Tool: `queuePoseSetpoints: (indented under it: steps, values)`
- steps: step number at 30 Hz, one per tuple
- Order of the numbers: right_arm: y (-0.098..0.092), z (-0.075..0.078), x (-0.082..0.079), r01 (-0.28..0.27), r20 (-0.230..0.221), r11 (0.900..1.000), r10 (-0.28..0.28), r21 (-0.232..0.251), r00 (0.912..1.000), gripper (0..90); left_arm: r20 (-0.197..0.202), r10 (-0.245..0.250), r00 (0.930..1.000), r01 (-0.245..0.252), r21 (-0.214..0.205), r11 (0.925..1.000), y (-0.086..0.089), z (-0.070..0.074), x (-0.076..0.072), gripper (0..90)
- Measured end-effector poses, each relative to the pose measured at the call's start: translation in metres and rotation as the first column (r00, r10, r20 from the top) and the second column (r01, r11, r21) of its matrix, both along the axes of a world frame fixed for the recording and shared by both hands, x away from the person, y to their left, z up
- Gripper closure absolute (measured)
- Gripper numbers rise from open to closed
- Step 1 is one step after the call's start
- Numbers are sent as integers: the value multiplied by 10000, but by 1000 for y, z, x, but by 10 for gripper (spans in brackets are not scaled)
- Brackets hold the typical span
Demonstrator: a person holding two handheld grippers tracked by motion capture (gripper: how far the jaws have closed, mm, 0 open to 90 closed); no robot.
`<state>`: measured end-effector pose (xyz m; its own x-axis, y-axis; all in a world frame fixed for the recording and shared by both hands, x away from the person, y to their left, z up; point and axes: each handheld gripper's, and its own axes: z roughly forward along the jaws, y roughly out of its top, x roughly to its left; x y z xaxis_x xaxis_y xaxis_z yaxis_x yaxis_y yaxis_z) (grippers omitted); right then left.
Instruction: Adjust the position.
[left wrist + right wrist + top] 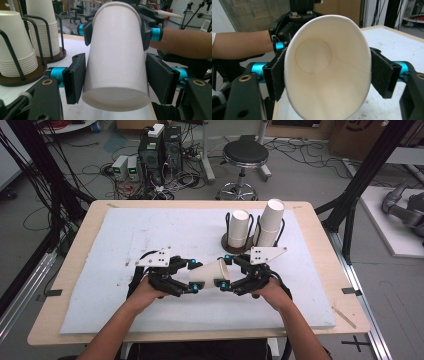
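A white paper cup [212, 271] lies on its side in the air just above the white mat, held between both grippers. My left gripper [195, 276] is shut on the cup's base end; in the left gripper view its pads [75, 77] press the cup [116, 57] from both sides. My right gripper [224, 271] is shut on the mouth end. In the right gripper view the rim of the cup [327, 70] is squeezed into an oval between the pads [382, 75]. The two grippers face each other, jaws nearly meeting.
Behind the hands stands a wire cup holder on a wooden base [230, 247], with a short stack of cups [240, 227] and a taller stack [270, 222]. The white mat [125, 270] covers most of the wooden table [320, 250]. A stool [245, 155] stands beyond the table.
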<state>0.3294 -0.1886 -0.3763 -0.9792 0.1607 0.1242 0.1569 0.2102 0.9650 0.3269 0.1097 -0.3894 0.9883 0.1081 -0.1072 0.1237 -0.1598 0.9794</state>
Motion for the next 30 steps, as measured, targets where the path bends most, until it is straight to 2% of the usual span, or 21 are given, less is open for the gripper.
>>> queuePoseSetpoints:
  steps: [3,5,7,10,12,13,18,20,22,24,27,28,29,30]
  values:
    - [0,0,0,-93,53,9998,94,-149,9999,280,143,115,9998,-122,490,9987,-4,-1,-1,335]
    - [0,-1,0,-14,19,9995,14,-306,10000,281,20,257,9997,-258,519,9983,-6,0,-2,264]
    - [1,-1,1,-50,-39,9990,48,-433,10000,290,186,284,9994,-296,684,9972,-7,2,-3,249]
    - [3,-2,0,-133,-45,9984,130,-554,9999,293,216,187,9996,-204,817,9964,-8,0,-3,263]
    - [4,-1,0,-160,-17,9983,160,-558,9999,303,265,57,9996,-80,864,9962,-8,-1,-3,341]
    - [4,-1,-1,-177,-35,9984,175,-536,9998,304,268,19,9996,-43,901,9959,-8,-2,-3,342]
    - [3,-1,0,-211,-195,9990,204,-387,9996,299,309,-72,9995,49,744,9972,-7,-1,-3,353]
    - [3,-1,0,-56,-276,9998,51,-200,9996,253,283,-6,9996,-10,561,9984,-6,0,-2,351]
    - [3,-1,-1,112,-263,9999,-110,70,9996,169,249,53,9997,-60,297,9995,-3,1,-2,351]
    - [3,0,-2,105,-266,9997,-100,220,9996,169,224,85,9997,-87,71,9999,-1,2,-1,351]
    - [3,-1,-2,165,-289,9997,-159,191,9995,171,175,66,9998,-64,-82,9999,-1,2,-1,351]
    - [4,-1,-2,149,-238,9998,-146,163,9996,190,209,41,9998,-41,-1,10000,-2,2,-1,351]
    - [3,-1,-2,140,-166,9998,-138,150,9998,263,226,37,9997,-39,76,10000,-2,1,-1,351]
    - [3,0,-2,45,-74,9999,-44,141,10000,283,247,38,9997,-42,157,9999,-3,0,-2,354]
